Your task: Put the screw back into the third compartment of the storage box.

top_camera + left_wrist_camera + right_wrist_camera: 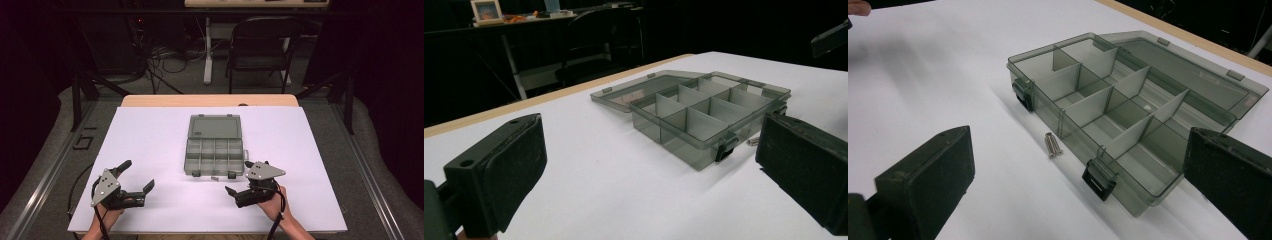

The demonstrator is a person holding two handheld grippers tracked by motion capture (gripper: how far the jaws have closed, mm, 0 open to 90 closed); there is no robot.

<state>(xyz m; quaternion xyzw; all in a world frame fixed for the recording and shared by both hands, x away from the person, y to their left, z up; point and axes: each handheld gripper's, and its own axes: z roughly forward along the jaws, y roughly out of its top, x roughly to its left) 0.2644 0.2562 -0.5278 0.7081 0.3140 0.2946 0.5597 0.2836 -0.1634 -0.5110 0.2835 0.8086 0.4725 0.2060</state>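
Note:
A grey see-through compartment box [214, 155] lies open mid-table, its lid [215, 126] flat behind it; it shows too in the left gripper view [704, 117] and the right gripper view [1113, 110]. Its compartments look empty. Two small metal screws [1052, 145] lie side by side on the white sheet just in front of the box, between its two latches [214, 177]. My left gripper [137, 175] rests open at the front left, apart from the box. My right gripper [239, 177] rests open at the front right, close to the box's near right corner, with nothing between its jaws.
A white sheet [150, 140] covers the table, with a wooden edge [210, 100] at the far side. A black folding chair [260, 45] and a table leg [208, 50] stand beyond. Cables lie on the floor behind.

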